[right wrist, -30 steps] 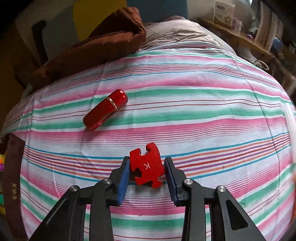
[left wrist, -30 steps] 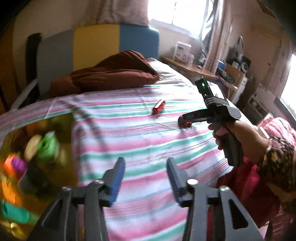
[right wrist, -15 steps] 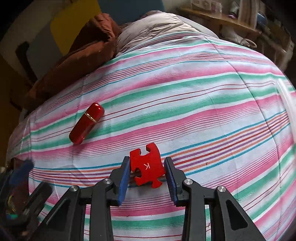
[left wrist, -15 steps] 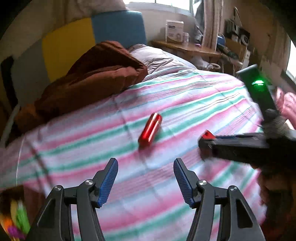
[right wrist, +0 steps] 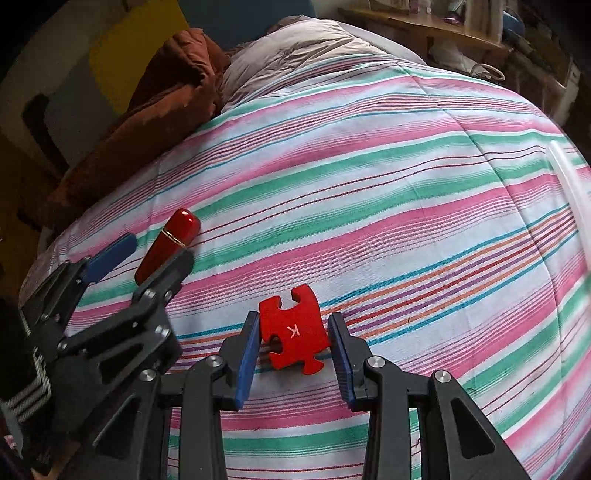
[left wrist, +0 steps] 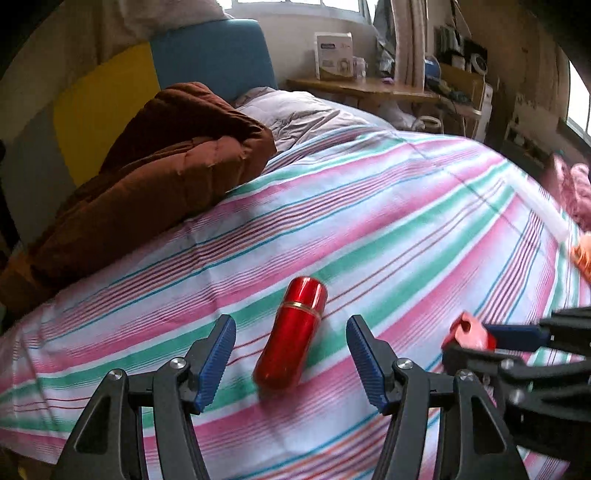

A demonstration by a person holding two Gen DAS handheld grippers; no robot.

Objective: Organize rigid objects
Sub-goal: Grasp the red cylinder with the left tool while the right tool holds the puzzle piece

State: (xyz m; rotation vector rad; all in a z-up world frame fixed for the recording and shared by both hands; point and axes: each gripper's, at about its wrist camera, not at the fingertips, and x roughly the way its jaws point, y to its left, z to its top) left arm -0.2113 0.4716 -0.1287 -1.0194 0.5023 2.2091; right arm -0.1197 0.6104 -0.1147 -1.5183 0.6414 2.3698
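Now left gripper (left wrist: 291, 354) jaws straddle red tube (left wrist: 293, 336), apart; right gripper (right wrist: 293, 349) clamps puzzle piece (right wrist: 293, 330).

I'm over a bed (left wrist: 369, 221) with a striped sheet. Behind it stands a yellow-and-blue headboard (left wrist: 166, 74); a wooden shelf (left wrist: 369, 88) and bright window (left wrist: 295, 3) lie beyond its far side.

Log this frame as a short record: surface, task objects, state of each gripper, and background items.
surface: striped bedsheet
left gripper: open, red capsule-shaped case lying between its fingers, not gripped
right gripper: shut on red puzzle piece marked K
background: brown quilt and grey pillow at the head of the bed, wooden shelf behind
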